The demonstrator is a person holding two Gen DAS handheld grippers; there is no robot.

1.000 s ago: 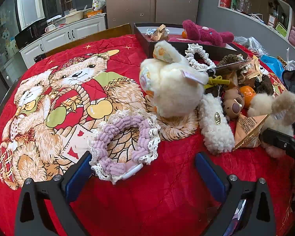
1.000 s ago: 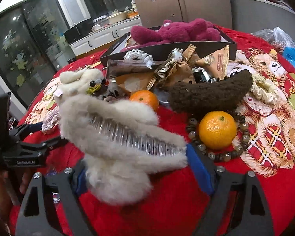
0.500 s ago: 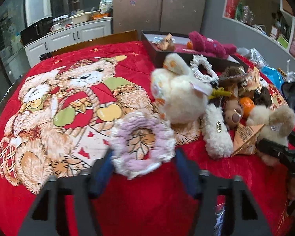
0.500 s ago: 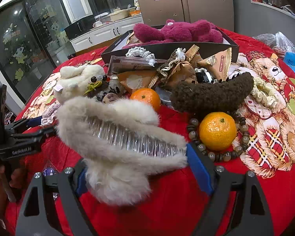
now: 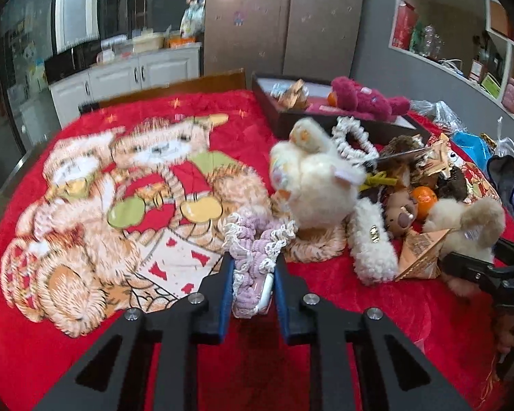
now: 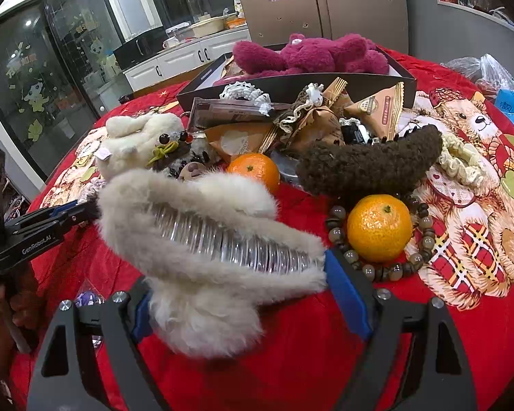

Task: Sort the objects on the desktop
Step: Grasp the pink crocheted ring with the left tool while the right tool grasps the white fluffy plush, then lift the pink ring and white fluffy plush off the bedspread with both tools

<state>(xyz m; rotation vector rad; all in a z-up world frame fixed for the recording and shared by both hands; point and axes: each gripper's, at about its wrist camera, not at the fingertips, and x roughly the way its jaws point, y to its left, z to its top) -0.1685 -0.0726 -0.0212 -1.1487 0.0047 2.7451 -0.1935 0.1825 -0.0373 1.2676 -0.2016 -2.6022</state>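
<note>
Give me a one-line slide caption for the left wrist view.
Left claw closing on a lilac lace-trimmed scrunchie beside a heap of plush toys on a red teddy-bear blanket.

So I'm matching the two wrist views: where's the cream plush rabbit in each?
Left wrist: the rabbit sits right of centre, just beyond the lilac scrunchie that the closing left gripper pinches.
Right wrist: the rabbit lies at upper left, behind the fur clip in the right gripper.
Shared landmark: the magenta plush in the black box.
</note>
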